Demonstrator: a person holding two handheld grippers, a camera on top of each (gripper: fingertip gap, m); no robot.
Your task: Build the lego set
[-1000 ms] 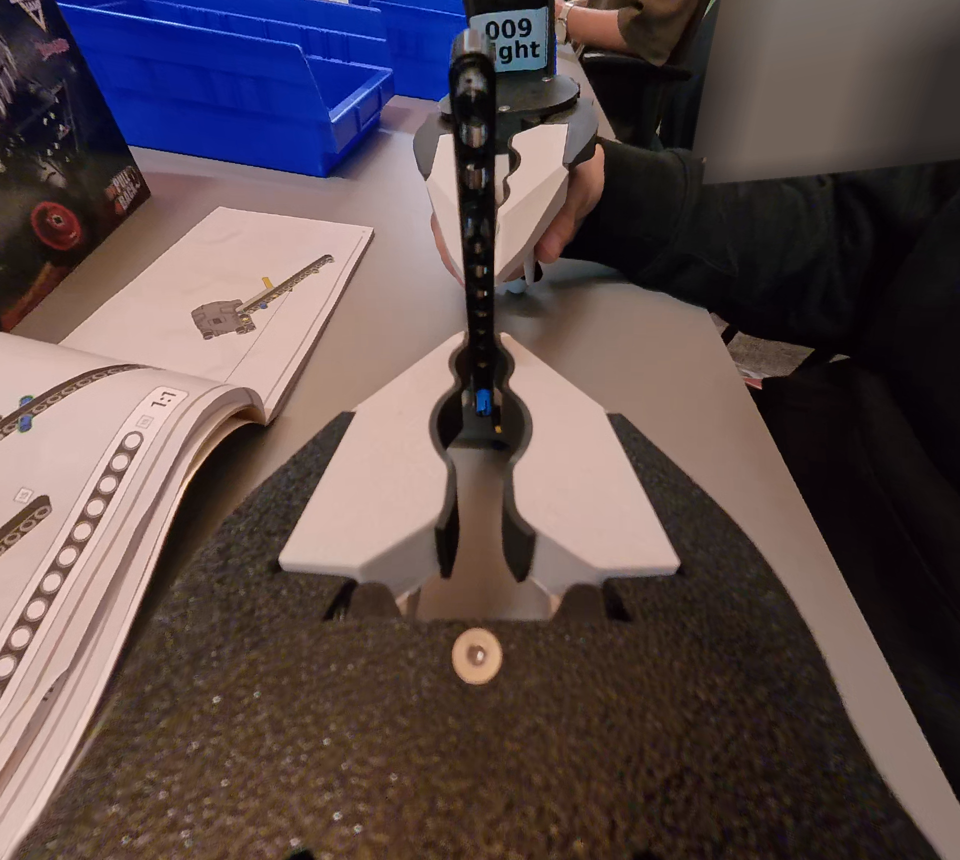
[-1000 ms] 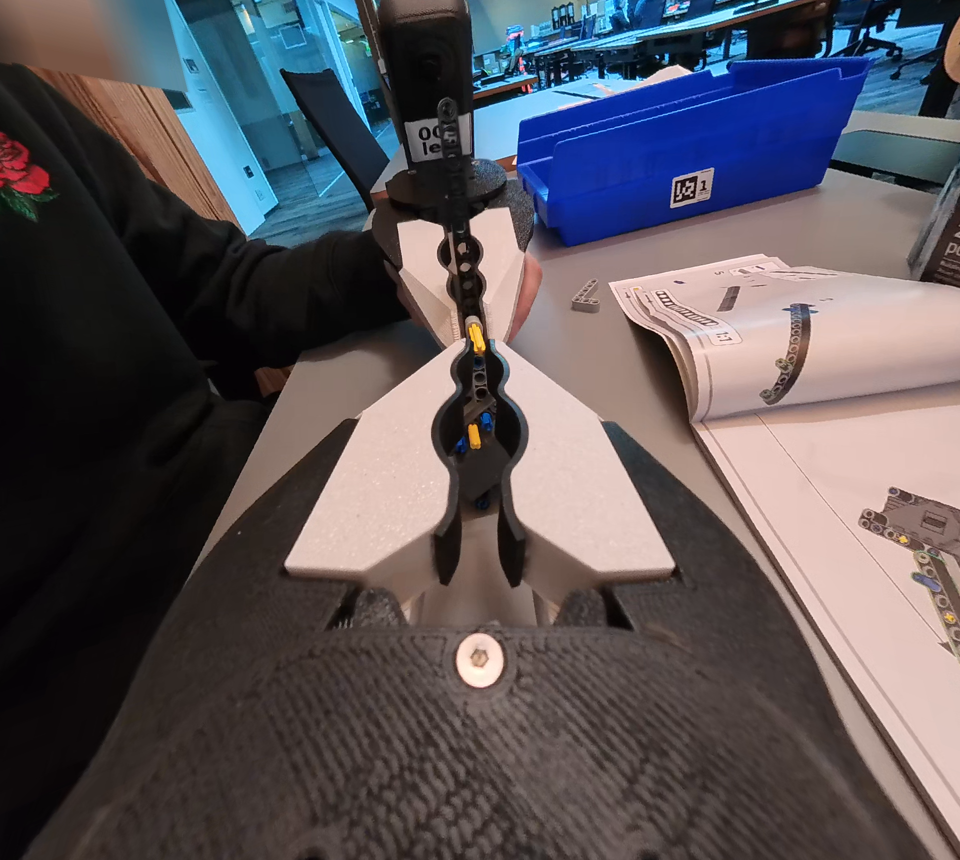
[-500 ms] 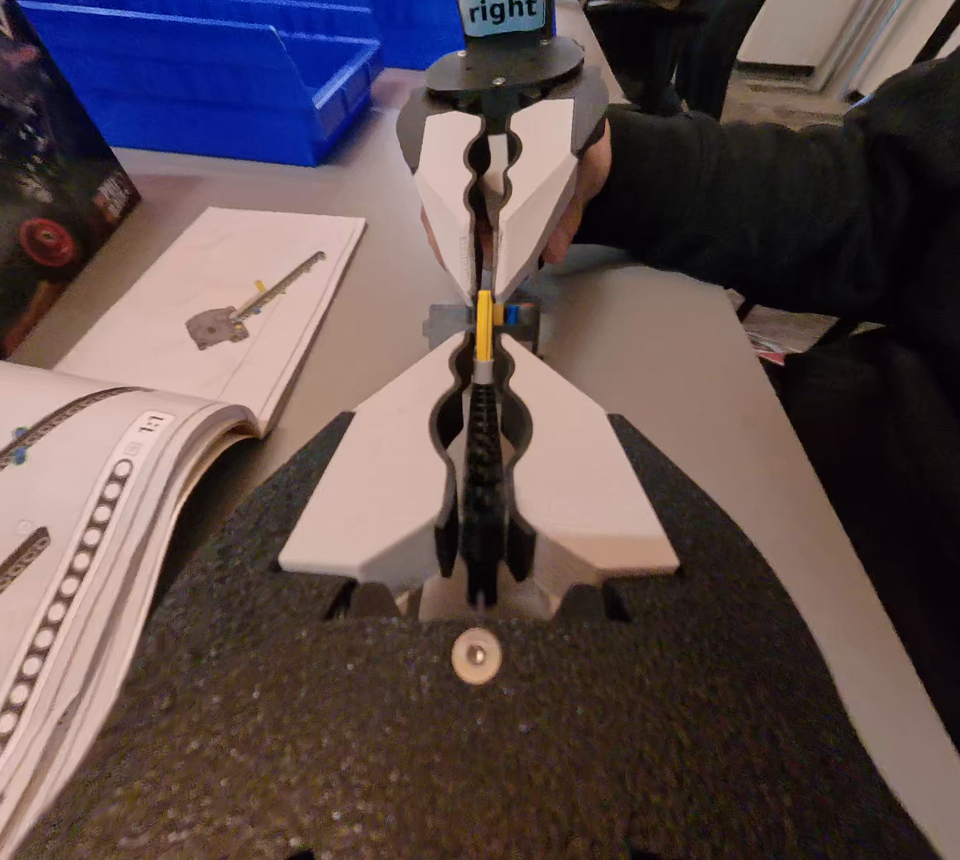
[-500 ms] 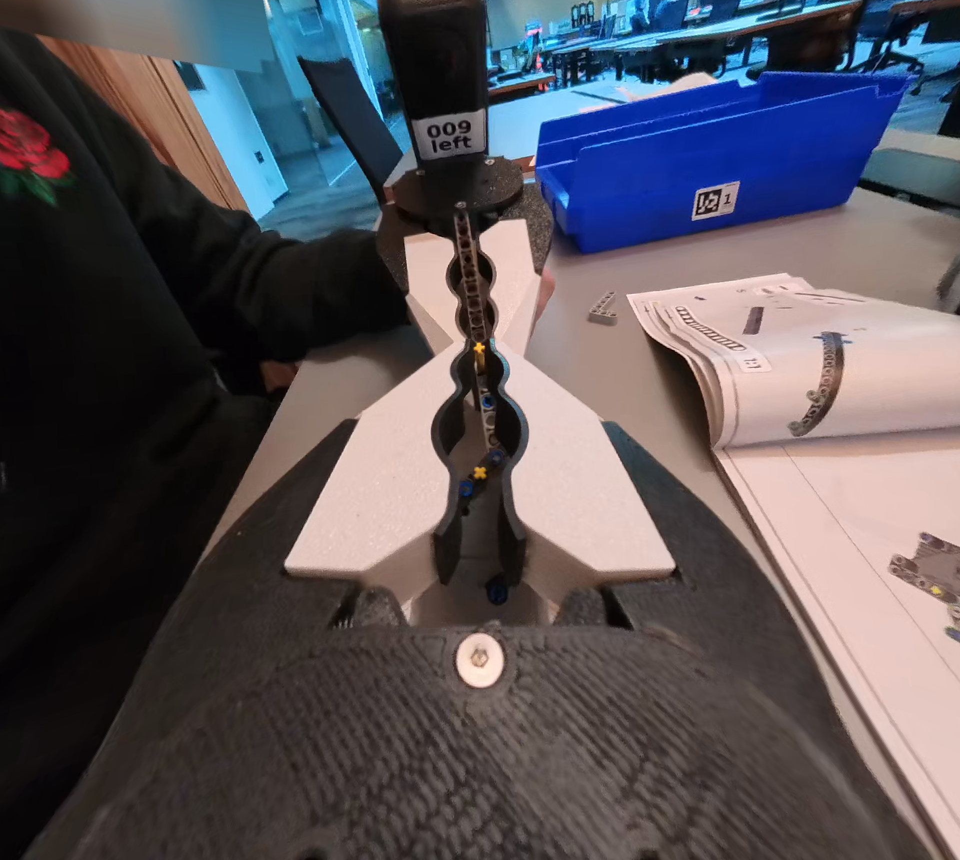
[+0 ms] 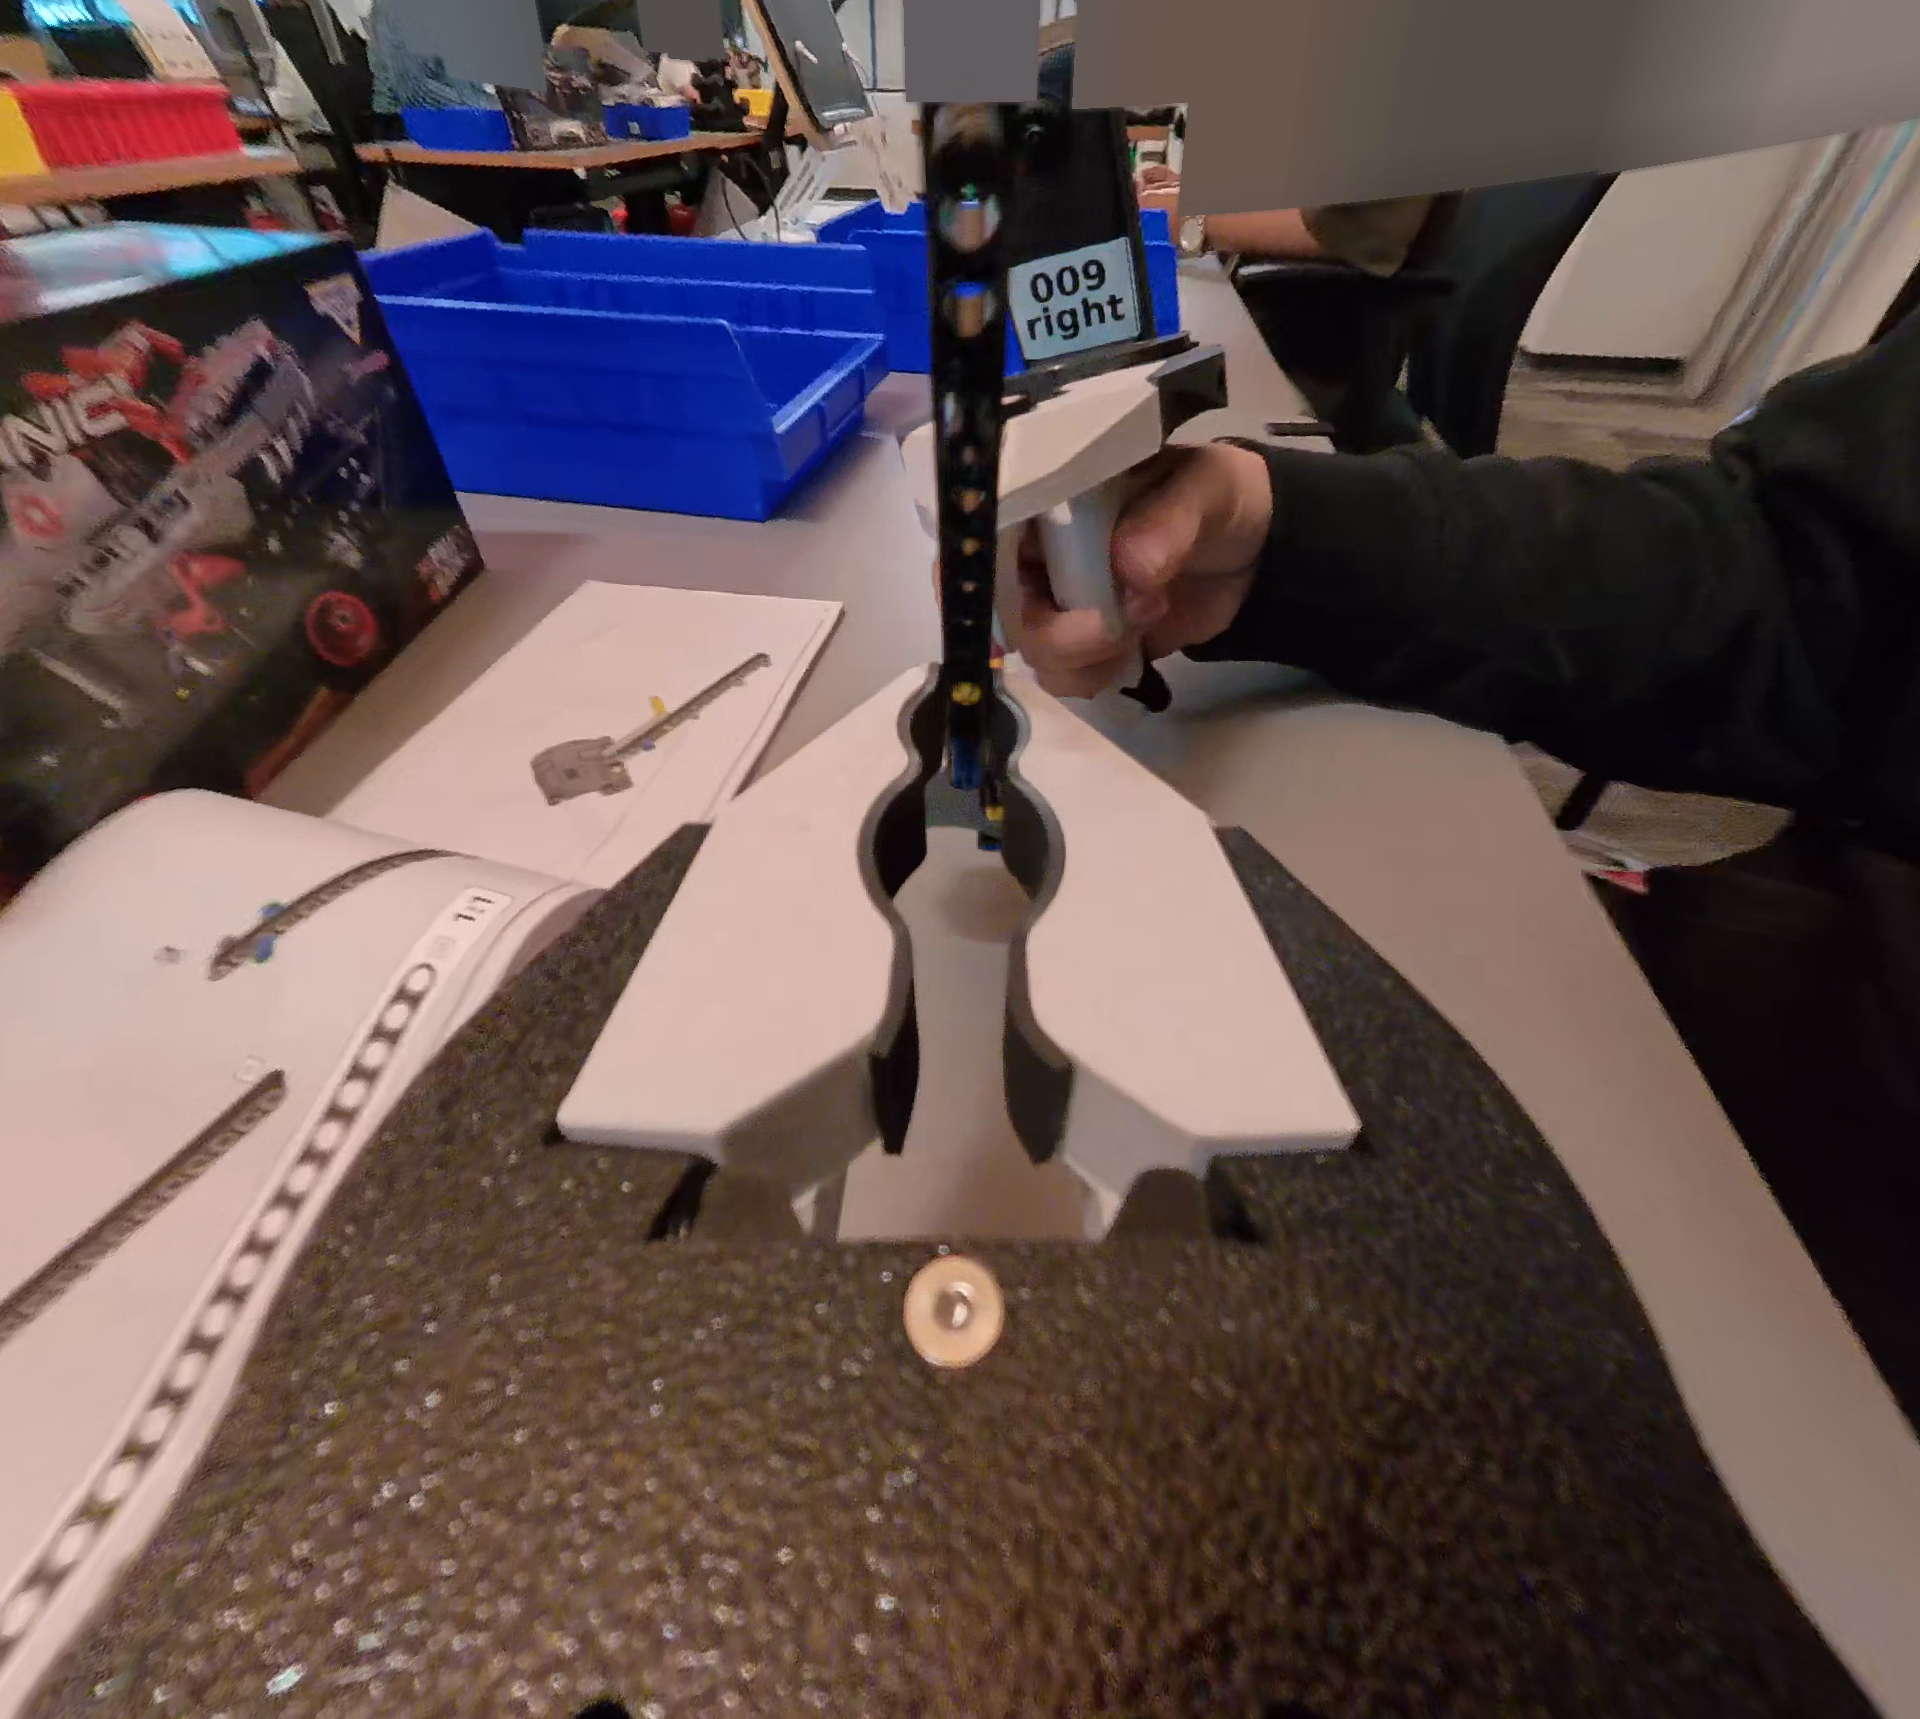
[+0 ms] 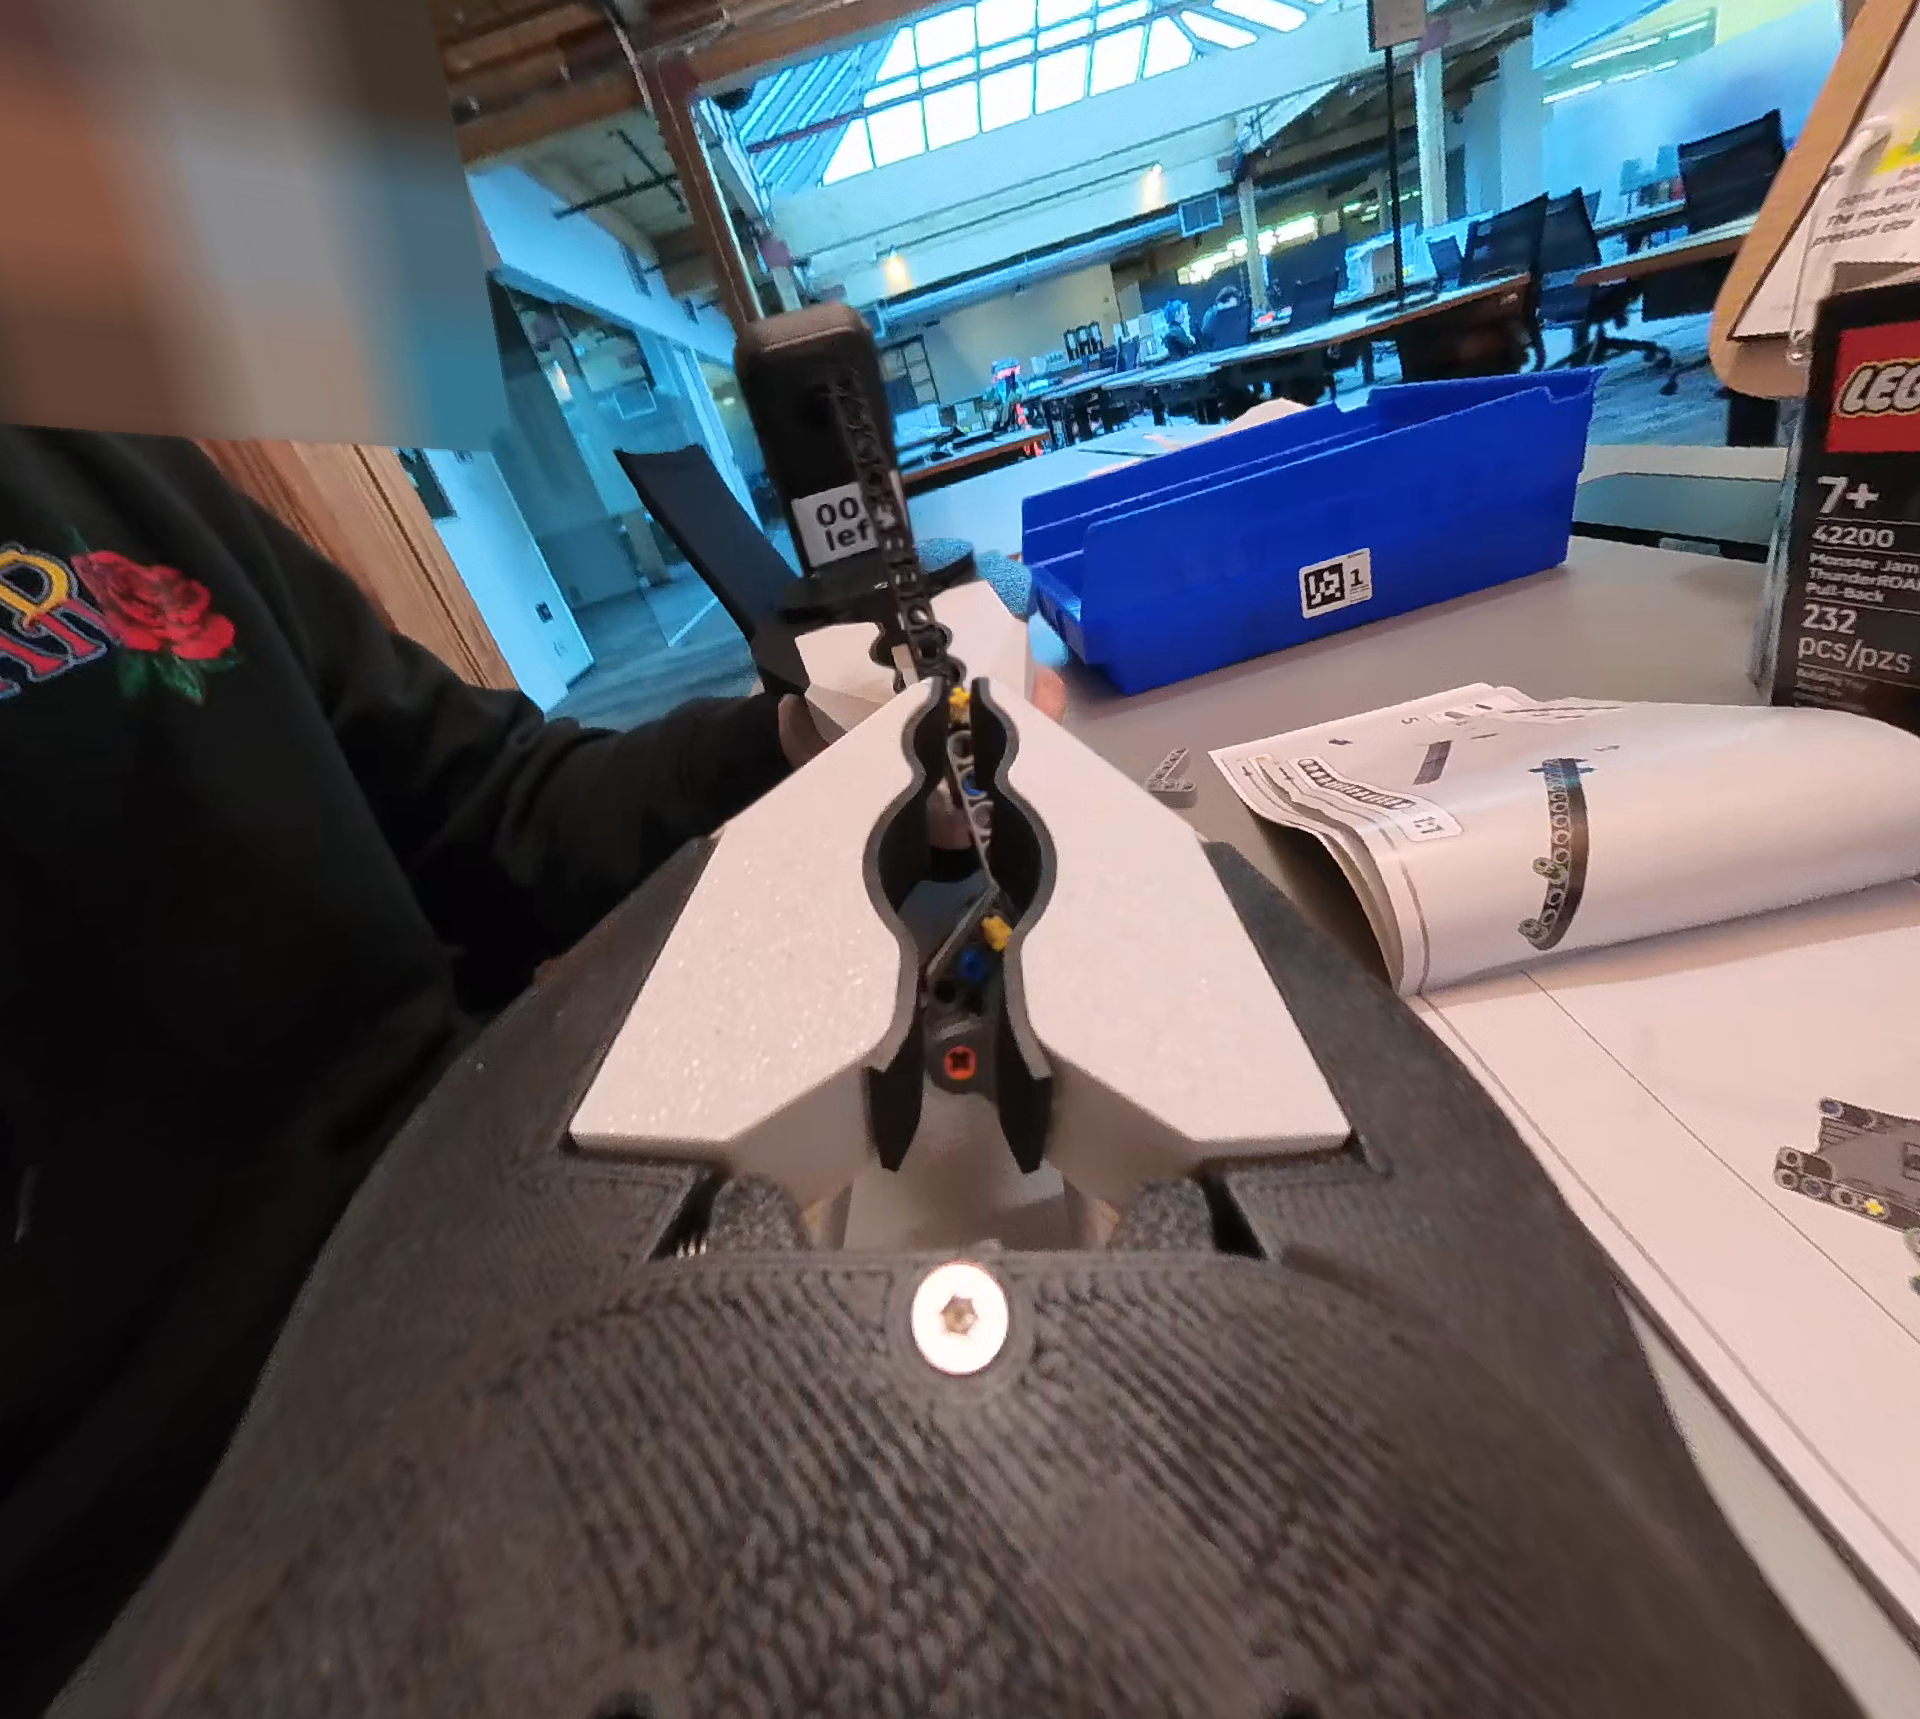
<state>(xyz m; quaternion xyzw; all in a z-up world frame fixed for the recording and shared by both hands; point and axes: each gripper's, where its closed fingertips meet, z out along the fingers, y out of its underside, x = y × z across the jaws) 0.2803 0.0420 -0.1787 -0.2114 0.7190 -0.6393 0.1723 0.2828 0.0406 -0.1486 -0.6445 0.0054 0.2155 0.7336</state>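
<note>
Open-plan workshop, grey table (image 5: 1351,838). The instruction booklet (image 5: 623,713) lies open on it, with the set's box (image 5: 208,526) just behind it and a blue bin (image 5: 623,381) farther behind.

Task's thing: the long black beam (image 5: 966,474) is carried in the air on the person's side of the booklet, clear of the table.

Left gripper (image 5: 964,708): fingers drawn in to a narrow slot, tips pinching the beam's pinned lower end.

Right gripper (image 6: 961,698): fingers equally close. The beam passes between their tips, and a grey block (image 6: 951,994) with blue and yellow pins sits in the pocket behind.

Change over the last half second: the beam lay flat along the left fingers with the two grippers nose to nose. It now stands upright from the left tips, and the right gripper is side-on, trigger hand (image 5: 1164,568) in plain sight. Both cameras have tipped up.

Reading: a turn of the sub-assembly, probably to check it against the booklet. Nothing new looks added. A small grey piece (image 6: 1172,776) lies loose beside the booklet's edge.
</note>
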